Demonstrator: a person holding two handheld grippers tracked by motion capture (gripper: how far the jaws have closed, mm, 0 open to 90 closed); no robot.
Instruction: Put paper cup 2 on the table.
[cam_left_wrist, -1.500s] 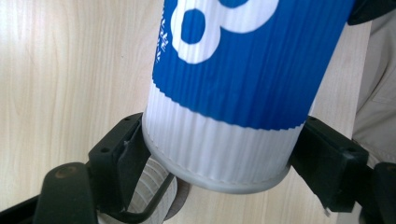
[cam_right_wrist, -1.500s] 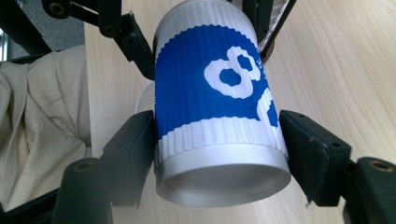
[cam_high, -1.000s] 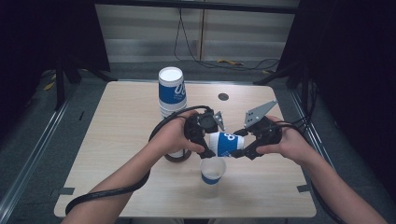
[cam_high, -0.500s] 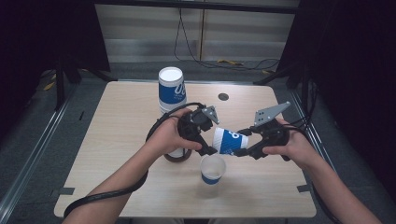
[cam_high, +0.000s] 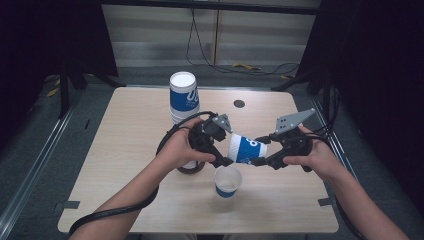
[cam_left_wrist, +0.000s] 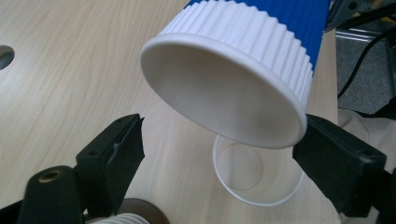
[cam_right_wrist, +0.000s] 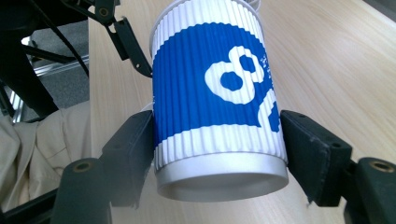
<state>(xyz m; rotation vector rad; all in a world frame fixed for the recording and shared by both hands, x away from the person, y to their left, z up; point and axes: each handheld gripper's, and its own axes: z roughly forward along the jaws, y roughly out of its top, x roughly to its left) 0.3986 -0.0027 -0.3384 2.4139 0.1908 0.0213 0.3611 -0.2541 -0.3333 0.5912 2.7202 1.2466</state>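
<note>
A blue-and-white ribbed paper cup (cam_high: 246, 148) (cam_right_wrist: 215, 93) hangs sideways above the table between both hands. My right gripper (cam_high: 261, 150) (cam_right_wrist: 217, 140) is shut on it near its base, a pad pressing each side. The cup's open mouth (cam_left_wrist: 224, 93) points into my left gripper (cam_high: 225, 147) (cam_left_wrist: 219, 140), which is open: its jaws stand either side of the rim, and the left one is clearly apart from it. Below stands a second cup (cam_high: 227, 181) (cam_left_wrist: 254, 177), upright and empty. A tall stack of the same cups (cam_high: 184, 97) stands at the back.
A dark ring (cam_high: 192, 167) (cam_left_wrist: 135, 214) lies on the wooden table (cam_high: 125, 150) under my left hand. A small round hole (cam_high: 239, 104) sits near the far edge. Cables trail off both grippers, and dark floor surrounds the table.
The right gripper and the cup it holds have edged a little to the right and up, away from the standing cup. The left gripper has stayed about where it was.
</note>
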